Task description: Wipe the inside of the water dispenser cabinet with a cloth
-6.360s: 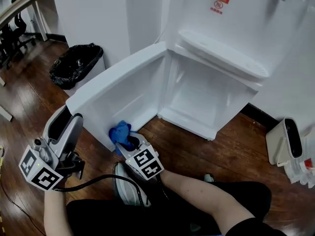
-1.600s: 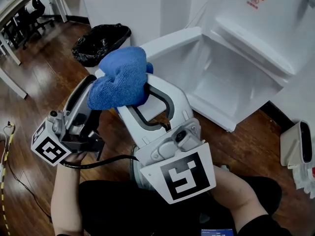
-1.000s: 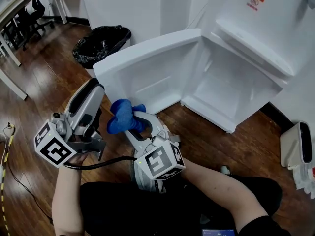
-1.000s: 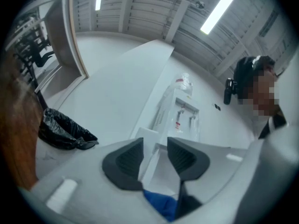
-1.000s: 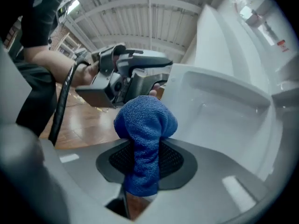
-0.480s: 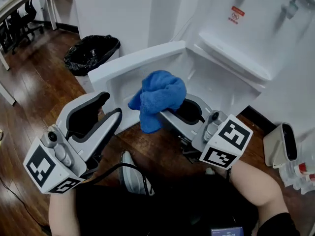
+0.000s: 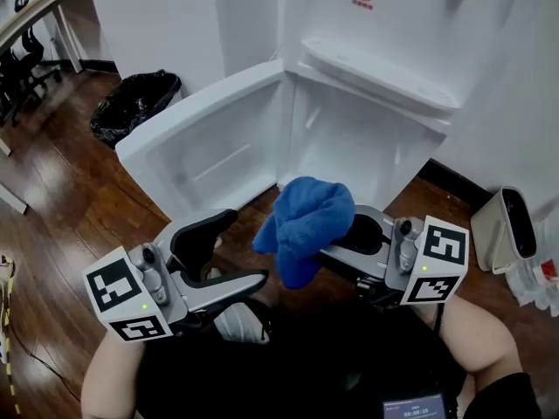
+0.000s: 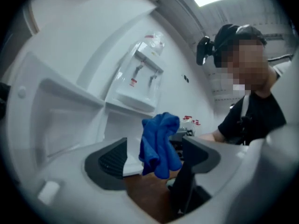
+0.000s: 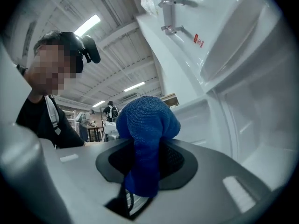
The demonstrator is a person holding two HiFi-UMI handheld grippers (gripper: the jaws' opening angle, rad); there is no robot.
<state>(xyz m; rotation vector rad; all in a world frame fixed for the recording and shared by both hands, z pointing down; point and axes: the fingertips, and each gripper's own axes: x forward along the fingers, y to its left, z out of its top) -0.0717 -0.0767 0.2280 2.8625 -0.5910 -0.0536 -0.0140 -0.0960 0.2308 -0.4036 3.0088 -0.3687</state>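
Observation:
The blue cloth [image 7: 307,223] is bunched and hangs from my right gripper [image 7: 330,238], which is shut on it and points left. In the right gripper view the cloth [image 9: 145,125] bulges above the jaws of the right gripper [image 9: 142,171]. My left gripper [image 7: 241,251] points right toward it. Its jaws have just been opening and stand wide, with nothing pressed between them. In the left gripper view the cloth [image 8: 159,143] hangs just past the left gripper [image 8: 154,161]. Behind both, the white water dispenser's cabinet [image 7: 354,147] stands with its door [image 7: 196,151] swung open to the left.
A bin lined with a black bag [image 7: 131,107] stands at the far left by the wall. A small white appliance [image 7: 508,238] sits on the wooden floor [image 7: 61,190] at the right. The person's shoe [image 7: 238,323] lies below the grippers.
The left jaws have spread wide and the left gripper has swung to point right. The right gripper, with the cloth, has shifted right and rolled; the two now face each other.

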